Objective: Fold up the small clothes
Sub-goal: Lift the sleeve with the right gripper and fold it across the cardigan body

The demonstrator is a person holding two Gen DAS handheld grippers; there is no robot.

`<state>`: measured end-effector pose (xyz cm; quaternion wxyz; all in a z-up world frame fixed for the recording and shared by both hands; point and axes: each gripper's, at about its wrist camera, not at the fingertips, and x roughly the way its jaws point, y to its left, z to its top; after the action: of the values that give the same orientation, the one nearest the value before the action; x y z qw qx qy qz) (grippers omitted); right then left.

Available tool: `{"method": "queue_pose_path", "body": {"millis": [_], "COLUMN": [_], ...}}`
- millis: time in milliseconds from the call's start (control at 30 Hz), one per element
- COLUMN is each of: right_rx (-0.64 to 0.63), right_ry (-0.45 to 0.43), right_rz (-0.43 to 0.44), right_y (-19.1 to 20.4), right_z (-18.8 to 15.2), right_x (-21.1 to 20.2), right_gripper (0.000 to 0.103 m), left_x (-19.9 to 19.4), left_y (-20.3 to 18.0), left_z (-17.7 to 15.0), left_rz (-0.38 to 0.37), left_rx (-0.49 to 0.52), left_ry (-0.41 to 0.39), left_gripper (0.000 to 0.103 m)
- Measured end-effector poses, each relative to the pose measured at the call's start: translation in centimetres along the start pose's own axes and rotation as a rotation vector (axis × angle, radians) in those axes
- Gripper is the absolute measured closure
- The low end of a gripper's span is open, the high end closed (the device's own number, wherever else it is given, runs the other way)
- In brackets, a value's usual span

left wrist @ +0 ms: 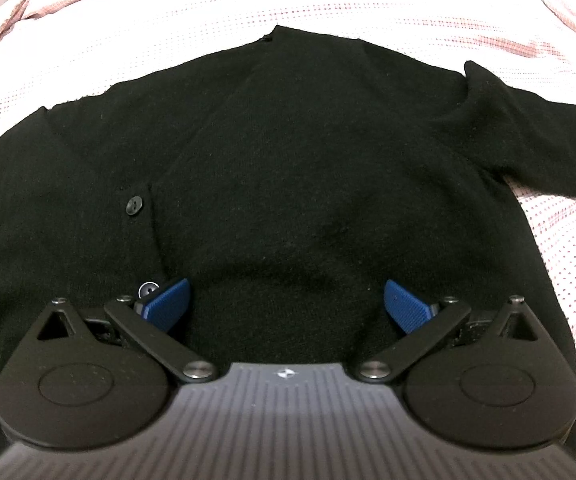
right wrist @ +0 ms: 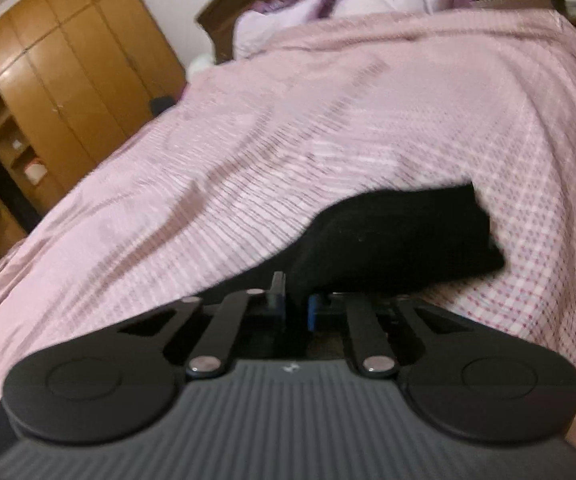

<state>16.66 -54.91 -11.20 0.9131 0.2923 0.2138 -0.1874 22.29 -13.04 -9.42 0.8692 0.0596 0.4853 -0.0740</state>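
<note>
the left gripper (left wrist: 286,300) hovers wide apart over the black cardigan (left wrist: 288,152) on the checked bedspread (left wrist: 328,20); the right gripper (right wrist: 297,306) is clenched on its sleeve (right wrist: 400,232) (view blurred).

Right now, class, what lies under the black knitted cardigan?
Under the black knitted cardigan lies a pink-and-white checked bedcover, showing all around its edges. Whatever sits directly beneath the cardigan's middle is covered and cannot be seen.

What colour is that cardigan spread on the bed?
Plain black cardigan with matching black buttons, clearest in the left wrist view.
</note>
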Motion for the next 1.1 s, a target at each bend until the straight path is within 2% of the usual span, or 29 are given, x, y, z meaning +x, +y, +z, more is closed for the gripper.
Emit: {"method": "queue_pose_path", "body": {"millis": [333,667,900,1100], "right_rx": [-0.05,-0.133,-0.178,-0.218], "right_ry": [-0.069,-0.088,-0.082,-0.052], "right_rz": [0.111,0.253,0.366,0.436], "right_y": [3.1,8.2,12.7,16.3], "right_z": [1.3,1.6,1.4,0.5], "right_x": [-2.6,-5.0,-6.6,-7.3], "right_gripper": [0.093,0.093,0.093,0.093], "left_x": [0.0,-0.1,-0.5,-1.6], "left_y": [0.0,0.1,0.5,1.8], "left_z": [0.0,0.1,0.5,0.8], "left_rz": [0.0,-0.004,-0.013,-0.05], "left_rx": [0.0,0.001,-0.021,-0.07], "left_ry": [0.0,0.001,0.007,0.01], "left_gripper": [0.0,0.0,0.0,0.0]}}
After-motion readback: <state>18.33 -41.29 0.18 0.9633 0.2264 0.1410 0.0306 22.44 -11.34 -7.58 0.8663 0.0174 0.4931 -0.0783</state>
